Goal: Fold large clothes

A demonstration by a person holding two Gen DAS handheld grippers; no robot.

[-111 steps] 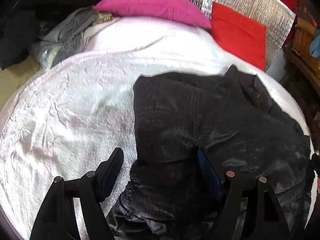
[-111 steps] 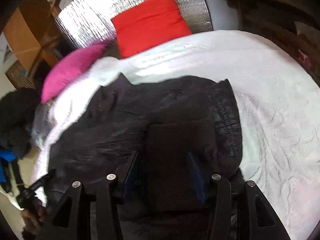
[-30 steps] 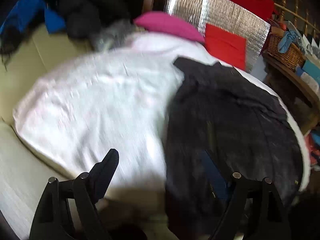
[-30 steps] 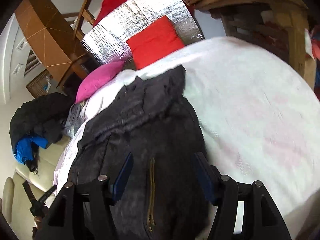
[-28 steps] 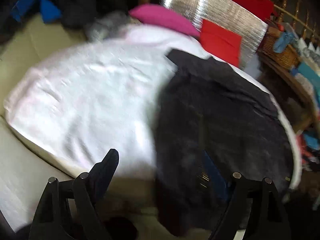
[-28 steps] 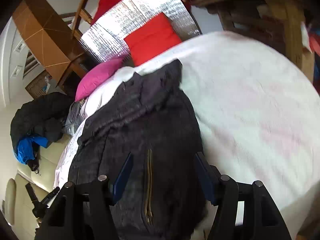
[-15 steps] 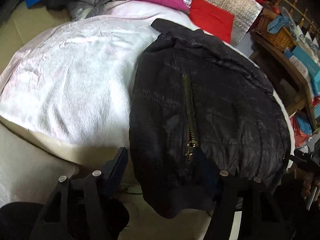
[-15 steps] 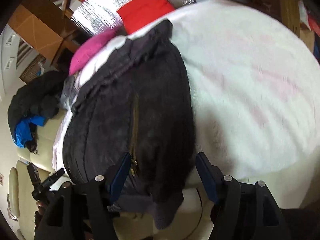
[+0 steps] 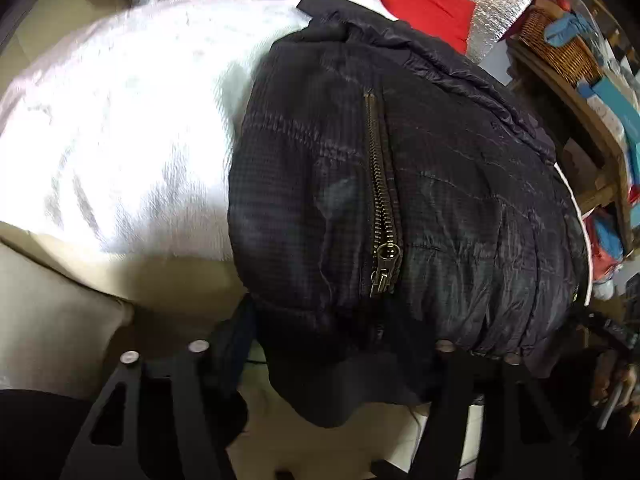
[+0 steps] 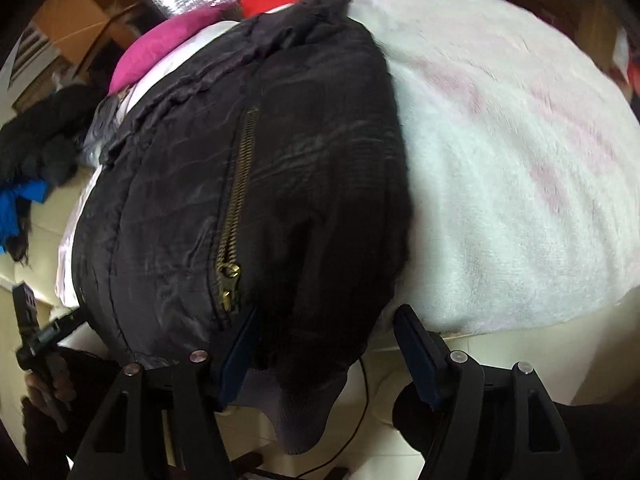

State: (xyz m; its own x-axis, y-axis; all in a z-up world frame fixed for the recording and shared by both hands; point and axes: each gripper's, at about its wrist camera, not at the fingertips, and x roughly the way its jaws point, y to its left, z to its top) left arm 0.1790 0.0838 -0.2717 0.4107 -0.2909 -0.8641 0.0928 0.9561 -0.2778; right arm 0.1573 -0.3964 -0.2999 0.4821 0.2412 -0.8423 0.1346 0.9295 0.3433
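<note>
The black quilted jacket (image 9: 420,184) lay on the white blanket (image 9: 120,120), zipped, its hem hanging over the near edge. The first lengthwise fold looked done, with the brass zipper (image 10: 236,208) running up the top face; the hem still had to be brought up toward the collar. The left gripper (image 9: 344,344) was closing around the dangling hem, contact unclear. The right gripper (image 10: 324,344) stood spread, hem between its fingers, not pinched.

Place: a lived-in home room.
Bedding: white blanket (image 9: 120,128) over a cream cushion, pink pillow (image 10: 160,46), red pillow (image 9: 428,8).
Clutter: heaped clothes (image 10: 36,140), wicker basket (image 9: 560,48) on wooden shelf (image 9: 580,112).
</note>
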